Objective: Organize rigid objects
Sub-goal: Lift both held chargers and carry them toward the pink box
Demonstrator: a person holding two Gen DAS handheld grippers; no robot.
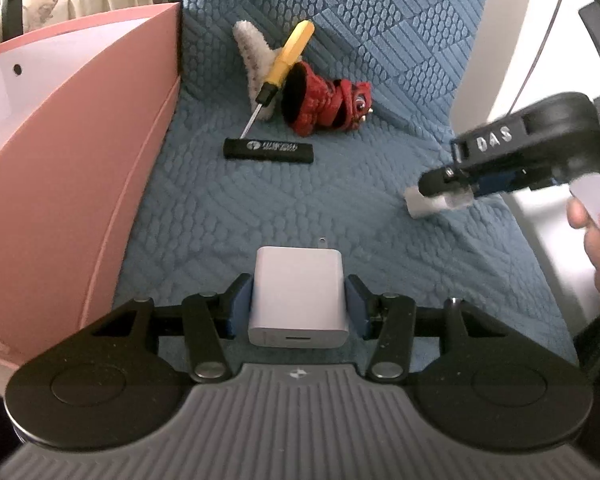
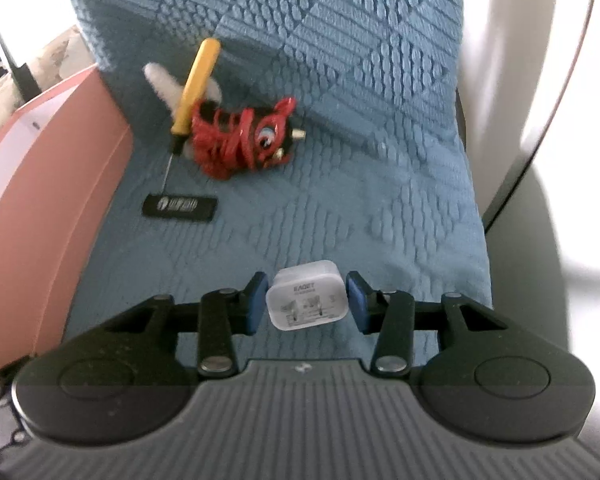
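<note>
Left wrist: white square charger [image 1: 299, 296], prong visible

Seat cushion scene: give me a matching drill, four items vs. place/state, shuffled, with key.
Items:
1. large white charger
2. small white plug adapter
3. yellow-handled screwdriver
4. black bar with white print

Places/states:
A. lying flat on the blue cushion, near the screwdriver's tip
B. between the left gripper pads
C. propped over the white fuzzy item beside the red plush toy
D. between the right gripper pads, prongs facing the camera

Pairs: 1-B, 2-D, 3-C, 4-A
</note>
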